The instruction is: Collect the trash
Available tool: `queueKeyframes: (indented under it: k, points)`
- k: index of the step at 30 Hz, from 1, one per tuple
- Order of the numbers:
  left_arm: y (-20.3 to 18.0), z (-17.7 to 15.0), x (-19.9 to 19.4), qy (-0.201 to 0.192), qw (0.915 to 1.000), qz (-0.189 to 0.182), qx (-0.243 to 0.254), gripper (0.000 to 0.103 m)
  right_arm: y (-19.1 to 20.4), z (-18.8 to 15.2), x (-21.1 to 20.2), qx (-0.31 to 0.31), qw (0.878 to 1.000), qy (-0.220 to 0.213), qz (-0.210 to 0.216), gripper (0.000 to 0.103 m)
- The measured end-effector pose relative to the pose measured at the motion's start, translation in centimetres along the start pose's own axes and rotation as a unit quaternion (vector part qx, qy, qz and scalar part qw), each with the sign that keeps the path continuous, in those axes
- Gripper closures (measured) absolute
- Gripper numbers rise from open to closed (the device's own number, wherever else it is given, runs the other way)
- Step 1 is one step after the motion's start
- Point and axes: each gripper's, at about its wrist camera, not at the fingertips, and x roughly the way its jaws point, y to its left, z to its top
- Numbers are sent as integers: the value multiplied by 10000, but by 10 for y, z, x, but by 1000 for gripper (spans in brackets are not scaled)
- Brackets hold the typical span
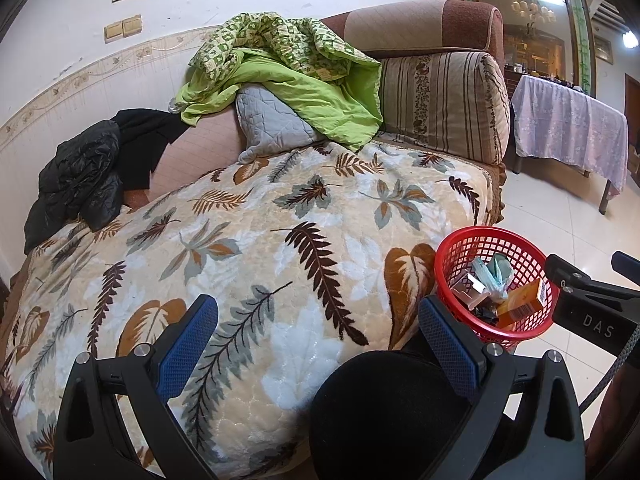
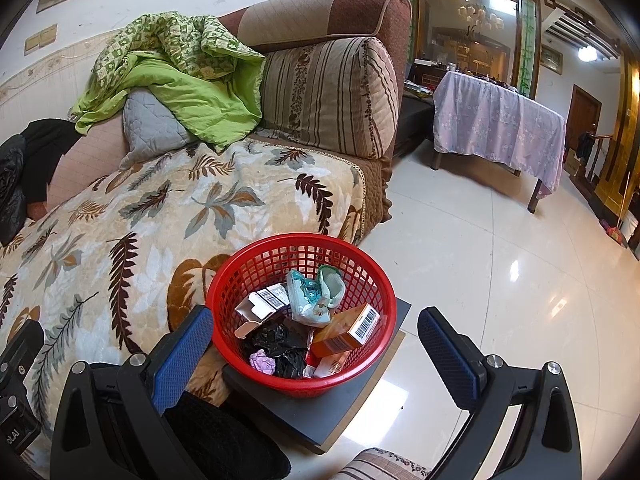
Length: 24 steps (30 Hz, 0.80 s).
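The sofa (image 2: 120, 232) is big, with a leafy blanket (image 1: 248, 248) over its seat, and no trash shows on it. A small dark board (image 2: 320, 412) sits by the sofa's front edge. The red basket (image 2: 224, 280) rests on it, so it is easy to reach. Inside lie an orange box (image 2: 344, 332), a blue-green wrapper (image 2: 308, 300) and black bits. The left tool (image 1: 318, 340) and right tool (image 2: 316, 350) are both wide apart and hold nothing. I think the job is nearly done.

The red basket (image 2: 298, 308) hides most of the dark board (image 2: 320, 408) beneath it; its lowest trash lies buried.
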Motion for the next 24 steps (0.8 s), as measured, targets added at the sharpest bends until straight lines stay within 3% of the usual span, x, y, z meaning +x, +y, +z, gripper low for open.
queueKeyframes:
  k: [19, 24]
  points:
    - [-4, -2, 0, 29, 10000, -33, -9, 3, -1, 1, 2, -1, 10000, 9, 16, 0]
    - [4, -2, 3, 143, 9995, -69, -268, 3, 17, 5, 1, -285, 9991, -146, 287, 0]
